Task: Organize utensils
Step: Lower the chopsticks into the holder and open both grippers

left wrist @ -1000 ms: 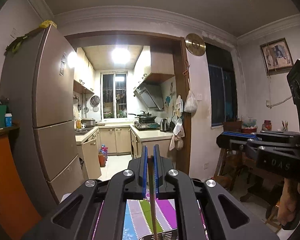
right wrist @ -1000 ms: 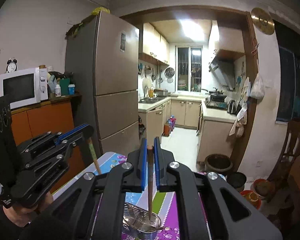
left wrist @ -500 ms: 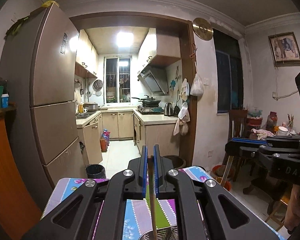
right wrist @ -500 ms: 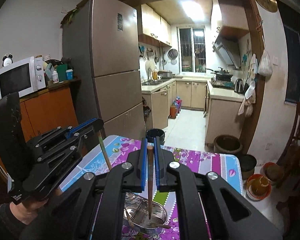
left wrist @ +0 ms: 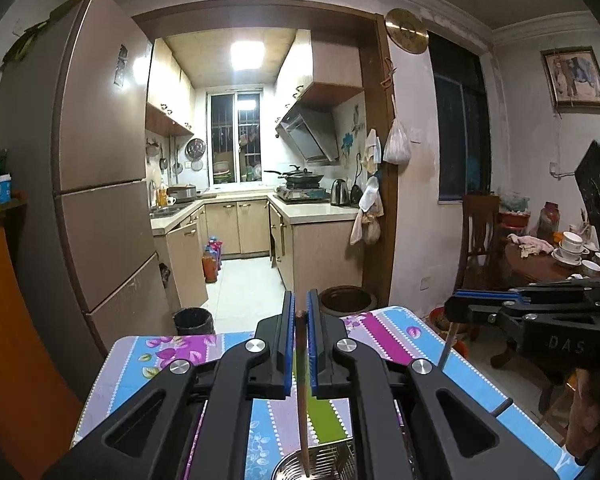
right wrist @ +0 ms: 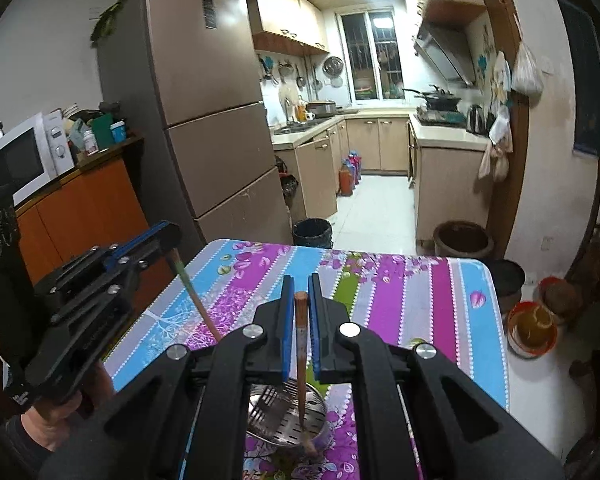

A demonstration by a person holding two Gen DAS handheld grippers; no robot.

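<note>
Broadly, setting: dining corner facing a galley kitchen; a folding table [right wrist: 420, 296] with a striped floral cloth sits in front of both cameras.
Table: carries a perforated steel utensil holder [right wrist: 296, 420] at its near edge, directly under both grippers; a slotted metal spatula head [right wrist: 266, 404] lies inside it.
Left gripper [left wrist: 298, 344]: jaws closed tight on a wooden chopstick [left wrist: 302, 392], which hangs down between the pads; its tip sits at or just inside the holder rim [left wrist: 320, 460] in the left wrist view.
Right gripper [right wrist: 300, 336]: likewise clamped on a second wooden chopstick [right wrist: 301, 360], hanging near vertical with its lower end down inside the holder.
Cross view: from the right camera the left gripper [right wrist: 168, 240] shows to the left, its chopstick [right wrist: 196, 300] slanting down towards the holder; from the left camera the right gripper [left wrist: 456, 312] shows to the right, stick below it.
Step in hand: placing, I judge; both chopsticks are poised over or into the holder, one per hand, neither released.
Progress: spatula already stowed; the chopstick pair is mid-drop.
Next move calls for: getting both tips below the rim, then opening each jaw so the sticks settle against the wall.
Watch: the left stick's slant could catch the rim; contact with the holder floor cannot be told.
</note>
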